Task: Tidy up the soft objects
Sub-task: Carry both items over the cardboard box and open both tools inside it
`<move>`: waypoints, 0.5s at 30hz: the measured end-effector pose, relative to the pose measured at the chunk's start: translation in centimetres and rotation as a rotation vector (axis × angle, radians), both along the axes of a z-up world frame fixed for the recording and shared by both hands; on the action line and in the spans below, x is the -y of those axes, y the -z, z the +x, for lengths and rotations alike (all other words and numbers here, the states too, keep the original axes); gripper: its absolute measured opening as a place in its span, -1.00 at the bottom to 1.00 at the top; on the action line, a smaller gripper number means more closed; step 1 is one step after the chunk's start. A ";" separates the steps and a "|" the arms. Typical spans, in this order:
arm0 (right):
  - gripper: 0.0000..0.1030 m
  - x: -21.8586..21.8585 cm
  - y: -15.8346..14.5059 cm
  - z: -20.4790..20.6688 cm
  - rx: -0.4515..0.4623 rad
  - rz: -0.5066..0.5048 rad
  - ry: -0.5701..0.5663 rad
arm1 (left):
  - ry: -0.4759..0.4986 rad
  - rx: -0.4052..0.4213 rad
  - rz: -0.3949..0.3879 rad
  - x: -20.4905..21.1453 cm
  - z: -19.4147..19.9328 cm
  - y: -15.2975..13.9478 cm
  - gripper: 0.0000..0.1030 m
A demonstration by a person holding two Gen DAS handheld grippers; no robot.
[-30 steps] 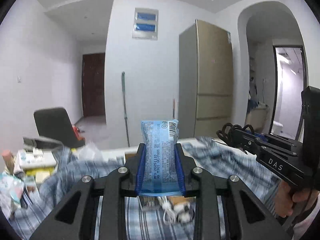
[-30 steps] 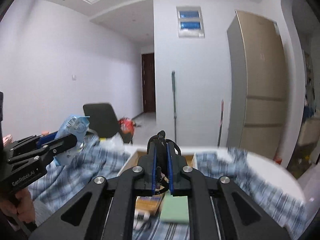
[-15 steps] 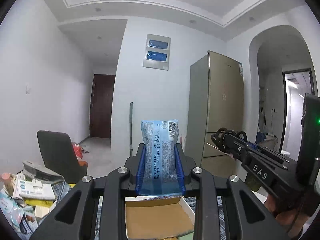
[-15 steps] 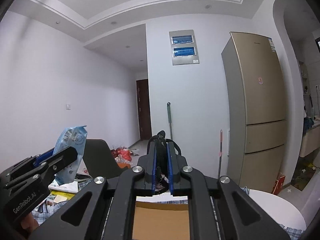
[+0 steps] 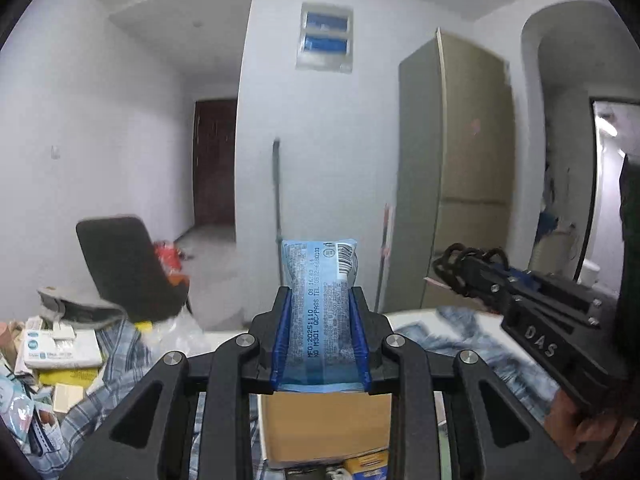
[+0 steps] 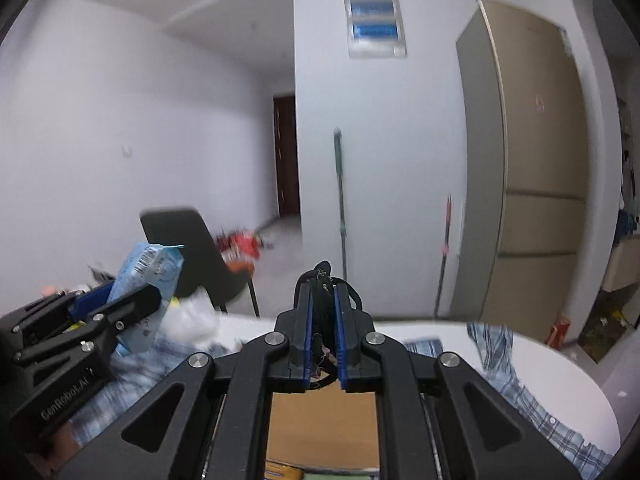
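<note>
My left gripper [image 5: 319,300] is shut on a light blue tissue pack [image 5: 320,280], held upright above an open cardboard box [image 5: 324,420]. The same pack [image 6: 150,280] and left gripper [image 6: 132,308] show at the left of the right wrist view. My right gripper [image 6: 322,300] is shut on a bundle of black hair ties [image 6: 322,292], also held above the box [image 6: 320,428]. In the left wrist view the right gripper [image 5: 460,270] shows at the right with the black hair ties [image 5: 456,258] at its tip.
A blue plaid cloth [image 5: 460,328] covers a white round table [image 6: 560,376]. Small boxes and packets [image 5: 60,348] pile at the left. A black chair [image 5: 124,268] stands behind. A fridge [image 5: 460,168] and mop [image 6: 340,200] stand by the wall.
Both views have tilted back down from the ceiling toward the table after rising. Both grippers stay shut on their loads above the box.
</note>
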State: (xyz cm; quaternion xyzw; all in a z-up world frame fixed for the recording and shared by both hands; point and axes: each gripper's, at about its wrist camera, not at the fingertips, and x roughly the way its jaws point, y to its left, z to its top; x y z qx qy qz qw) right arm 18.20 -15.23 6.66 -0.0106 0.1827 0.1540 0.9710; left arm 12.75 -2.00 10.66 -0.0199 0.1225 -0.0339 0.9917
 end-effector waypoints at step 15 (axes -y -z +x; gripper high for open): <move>-0.83 -0.2 12.5 7.3 -0.476 -0.065 -0.059 | 0.031 -0.501 -0.074 -2.8 11.1 14.9 -0.43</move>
